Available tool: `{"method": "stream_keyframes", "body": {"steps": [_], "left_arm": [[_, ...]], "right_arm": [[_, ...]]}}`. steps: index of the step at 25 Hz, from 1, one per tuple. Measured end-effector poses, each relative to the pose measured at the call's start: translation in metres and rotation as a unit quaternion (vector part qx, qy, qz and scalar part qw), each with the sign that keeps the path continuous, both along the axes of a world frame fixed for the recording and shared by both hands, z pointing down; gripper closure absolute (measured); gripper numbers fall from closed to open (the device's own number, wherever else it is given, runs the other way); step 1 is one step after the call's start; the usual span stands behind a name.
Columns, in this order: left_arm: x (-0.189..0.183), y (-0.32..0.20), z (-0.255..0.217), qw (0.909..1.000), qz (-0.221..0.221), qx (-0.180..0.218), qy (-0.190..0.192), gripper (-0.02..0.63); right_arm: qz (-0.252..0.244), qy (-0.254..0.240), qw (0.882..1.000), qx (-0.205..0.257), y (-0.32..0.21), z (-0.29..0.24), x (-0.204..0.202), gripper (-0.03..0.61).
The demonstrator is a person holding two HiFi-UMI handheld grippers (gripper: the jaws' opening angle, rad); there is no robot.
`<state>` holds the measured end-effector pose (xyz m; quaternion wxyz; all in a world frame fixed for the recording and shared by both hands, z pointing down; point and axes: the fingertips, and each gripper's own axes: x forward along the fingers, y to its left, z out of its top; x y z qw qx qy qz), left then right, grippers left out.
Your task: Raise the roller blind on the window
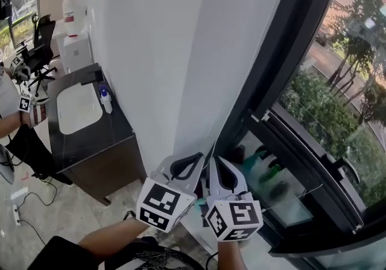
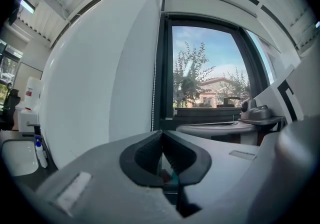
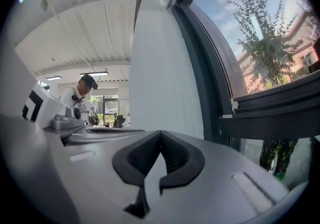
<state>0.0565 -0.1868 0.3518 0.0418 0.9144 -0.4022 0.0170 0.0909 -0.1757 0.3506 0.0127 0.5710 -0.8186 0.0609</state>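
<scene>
Both grippers stand side by side at the bottom of the head view, pointing up at the corner where the white wall (image 1: 163, 52) meets the dark window frame (image 1: 265, 76). My left gripper (image 1: 201, 156) is shut, and so is my right gripper (image 1: 211, 159). In the left gripper view a thin bead chain (image 2: 152, 98) hangs down the frame's edge and ends just left of the closed jaw tips (image 2: 161, 133). I cannot tell whether it is pinched. A white band that looks like the blind (image 2: 205, 5) sits at the window's top; the glass below is uncovered. The right gripper view shows no chain.
A black counter (image 1: 111, 136) with a white basin (image 1: 78, 106) and a small bottle (image 1: 106, 100) stands left of the wall. A person's arm with another gripper (image 1: 25, 105) shows at the far left, and an office chair (image 1: 41, 46) behind it. Cables lie on the floor (image 1: 24, 214).
</scene>
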Motion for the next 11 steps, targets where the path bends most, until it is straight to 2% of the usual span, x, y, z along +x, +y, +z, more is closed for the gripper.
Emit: {"method": "stream_keyframes", "body": {"steps": [11], "left_arm": [[-0.0028, 0.0010, -0.0009, 1.0000, 0.003, 0.001, 0.001, 0.612]], "right_arm": [[0.007, 0.004, 1.000, 0.000, 0.0000, 0.0004, -0.0026, 0.574]]}}
